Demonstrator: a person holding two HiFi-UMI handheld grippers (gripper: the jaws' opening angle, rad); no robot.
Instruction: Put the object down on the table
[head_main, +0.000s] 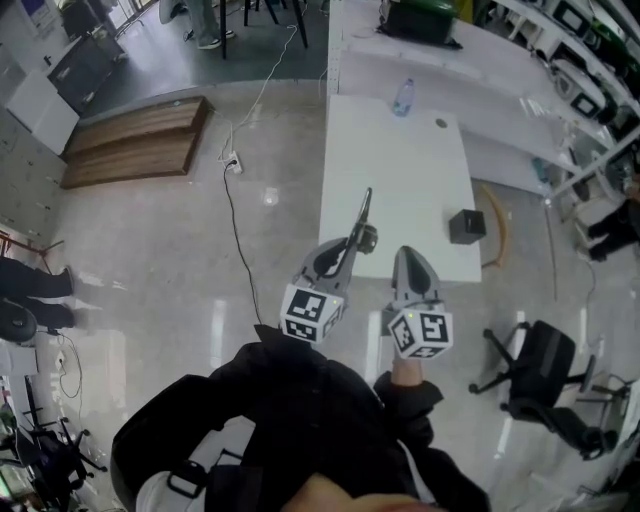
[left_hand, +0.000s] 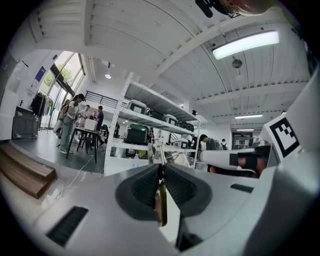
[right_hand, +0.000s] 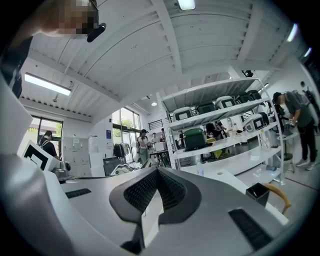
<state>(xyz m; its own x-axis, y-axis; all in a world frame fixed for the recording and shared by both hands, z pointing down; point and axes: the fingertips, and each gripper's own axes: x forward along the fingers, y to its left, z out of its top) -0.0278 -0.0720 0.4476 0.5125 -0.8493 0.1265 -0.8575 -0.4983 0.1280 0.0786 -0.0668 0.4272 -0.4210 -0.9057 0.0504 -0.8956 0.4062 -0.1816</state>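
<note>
A person stands at the near edge of a white table (head_main: 400, 180), a gripper in each hand. The left gripper (head_main: 352, 243) has its jaws pinched nearly together on a thin metal object (head_main: 362, 215), possibly a flat utensil, though the head view is too small to tell. The object points away from the person, up in the air, over the table's near left part and just inside its left edge. In the left gripper view the same brass-coloured strip (left_hand: 160, 200) runs edge-on between the dark pads of the left gripper (left_hand: 161, 167).

Just to its right, the right gripper (head_main: 404, 253) hovers at the table's near edge. In the right gripper view, the jaws of the right gripper (right_hand: 157, 172) meet at the tips with nothing between them.

Most of the tabletop is bare. A black box (head_main: 466, 226) sits by the right edge, and a water bottle (head_main: 403, 97) stands at the far end.

Left of the table lies a wide stretch of shiny floor (head_main: 150, 260), crossed by a cable (head_main: 233, 205), with a wooden platform (head_main: 135, 140) well beyond it. An office chair (head_main: 540, 375) and white shelves (head_main: 560, 60) crowd the right side.
</note>
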